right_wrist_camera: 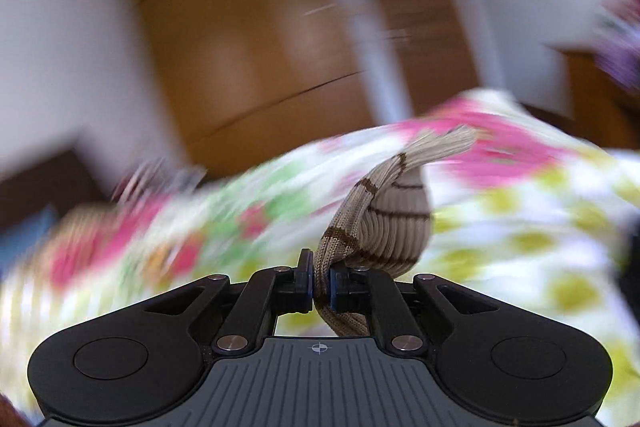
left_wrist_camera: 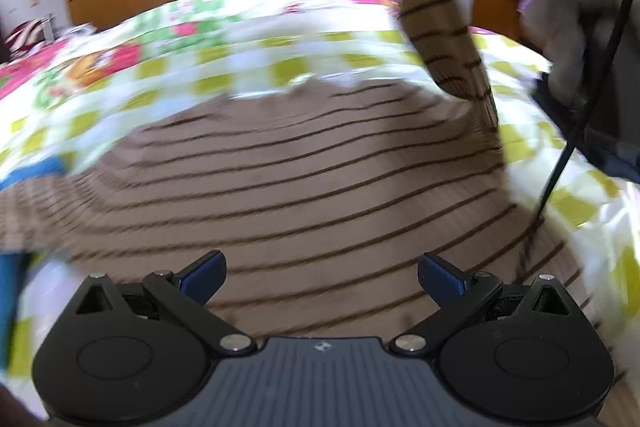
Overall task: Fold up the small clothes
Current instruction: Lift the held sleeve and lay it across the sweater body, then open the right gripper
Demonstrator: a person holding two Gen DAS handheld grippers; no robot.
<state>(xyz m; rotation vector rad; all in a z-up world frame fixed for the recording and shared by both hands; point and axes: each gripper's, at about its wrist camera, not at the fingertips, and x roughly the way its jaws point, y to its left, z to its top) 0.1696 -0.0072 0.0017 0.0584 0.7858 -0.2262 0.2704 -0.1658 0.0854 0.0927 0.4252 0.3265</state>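
Across the lower and middle part of the left wrist view lies the sweater, a tan knit with thin dark stripes, spread on the bed over a flowered, checked cover. At the left edge something blue peeks out beside the knit; it is too blurred to name. The left gripper hangs over the near part of the body with its jaws released and wide apart, touching nothing that can be seen. So nothing pins the body down, and a pull from the other side could drag the whole garment across the cover instead of folding it.

At upper right of that view one sleeve rises off the bed towards the person's hand and the right gripper above it, with a black cable hanging down near the knit. The cable could snag or brush the cloth as the sleeve is carried over.

In the right wrist view the right gripper has its jaws clenched on a bunched fold of that sleeve near its cuff. The bite looks narrow and the knit is thick and ribbed, so it may slip out during a quick swing; the heavy blur suggests a quick swing. A twisted sleeve would also land rumpled, not flat.
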